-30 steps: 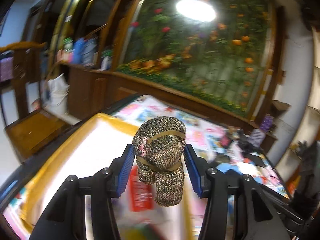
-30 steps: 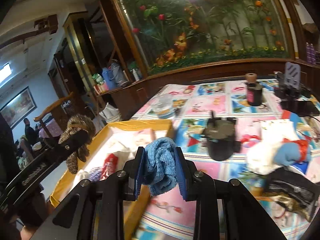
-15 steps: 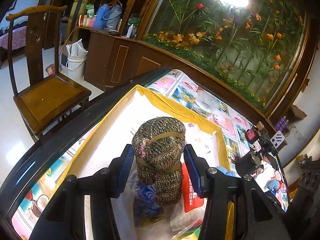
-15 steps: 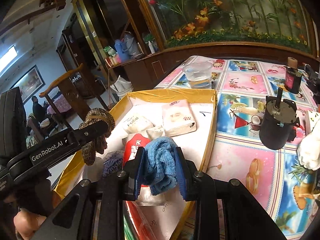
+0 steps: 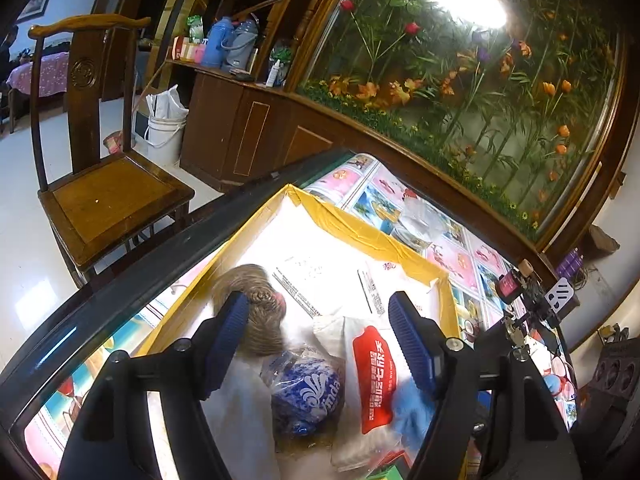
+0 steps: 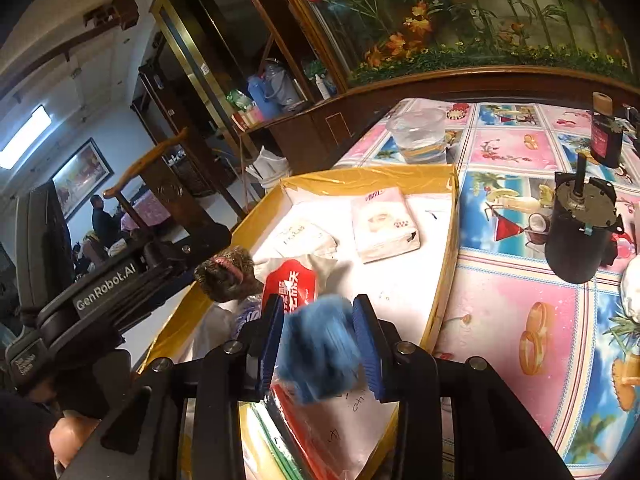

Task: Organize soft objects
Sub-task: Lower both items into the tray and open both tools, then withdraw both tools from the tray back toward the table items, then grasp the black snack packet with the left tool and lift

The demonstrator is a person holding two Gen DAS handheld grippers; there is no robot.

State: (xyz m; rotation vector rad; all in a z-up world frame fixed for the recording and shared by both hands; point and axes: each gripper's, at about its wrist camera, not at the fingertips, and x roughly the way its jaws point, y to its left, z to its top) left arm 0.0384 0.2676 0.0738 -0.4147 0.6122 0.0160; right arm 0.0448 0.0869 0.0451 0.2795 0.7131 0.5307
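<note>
Left claw [image 5: 316,336] stands wide open above the yellow-rimmed box [image 5: 360,232], its 2 blue pads holding nothing. A brown knitted bundle [image 5: 256,312], blurred, sits at the inner face of the left pad, over the white floor of the box; whether it touches the pad cannot be told. From the right wrist view the same bundle [image 6: 226,274] shows a pink patch and lies just off the tip of the left claw [image 6: 192,256], whose arm reads "GenRobot.AI".

Right claw [image 6: 318,344] has its pads parted, with a blue fuzzy cloth [image 6: 320,354] between them; the cloth is blurred and a gap shows beside the right pad, so a grip cannot be confirmed.

Inside the box lie a red pouch with white Chinese characters [image 5: 374,376], a blue-and-white plastic pack [image 5: 308,394] printed with letters ending "mda", a tissue pack [image 6: 384,224] with pink writing, and a smaller white pack [image 6: 304,236]. Handwritten marks show on the box floor.

On the patterned surface [image 6: 520,312] stand a clear plastic cup [image 6: 418,136], a dark bottle with a red label [image 6: 606,136] and a black cylindrical motor [image 6: 578,232].
</note>
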